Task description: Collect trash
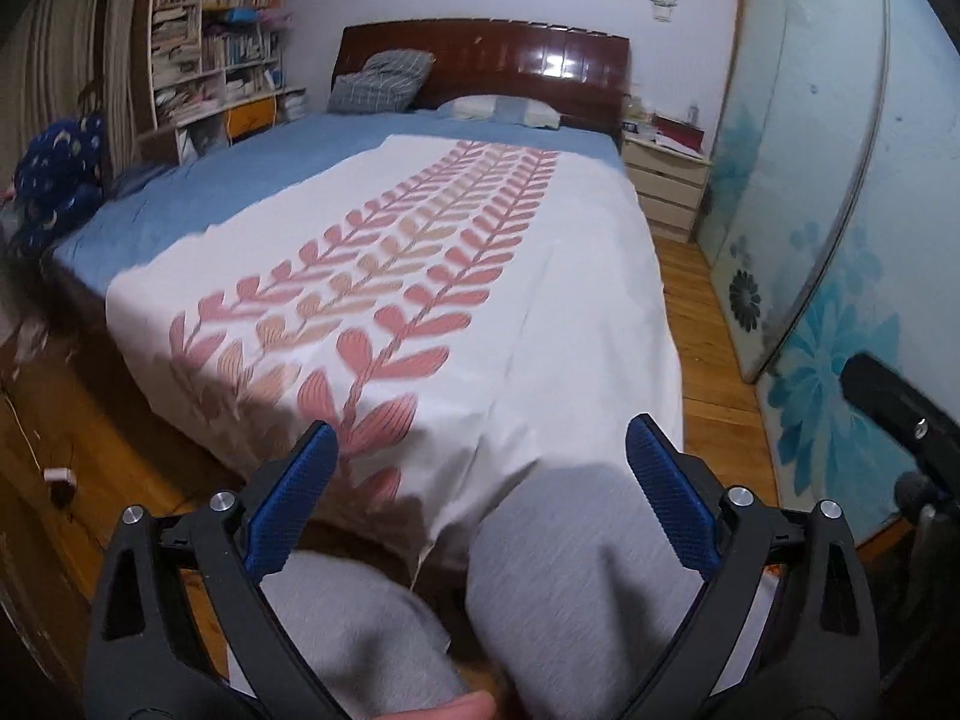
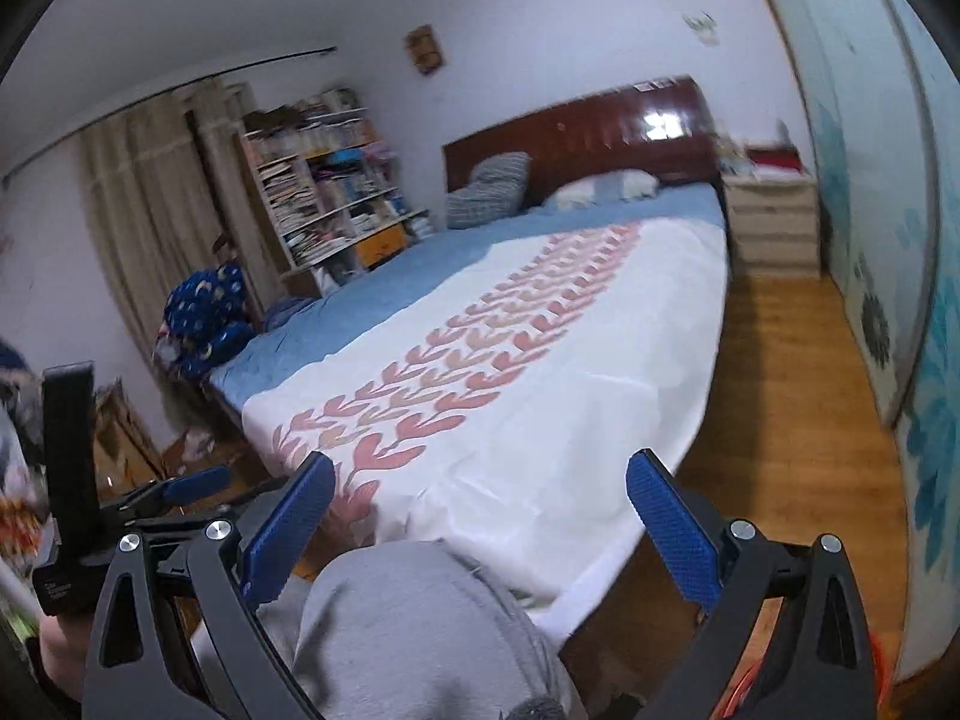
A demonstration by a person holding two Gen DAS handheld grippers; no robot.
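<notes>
bed [image 1: 420, 252], white leaf-print cover hanging over foot edge | wood floor [image 1: 708, 360] strip bare between bed and floral sliding doors [image 1: 840, 276] | left gripper [image 1: 480, 498], right gripper [image 2: 480, 516]: fingers wide apart, empty | trash: none visible | writing: none legible

A bed [image 1: 252, 180] carries a leaf-patterned cover [image 1: 540, 276] and pillows [image 1: 384, 81].

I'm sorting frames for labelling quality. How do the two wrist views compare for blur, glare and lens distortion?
Left wrist view: mostly sharp, slight smear on the bedspread; glare patch on the glossy headboard; wardrobe door bows strongly. Right wrist view: softer, motion-smeared bookshelf and nightstand; same headboard glare; heavy fisheye curve, dark corners.
</notes>
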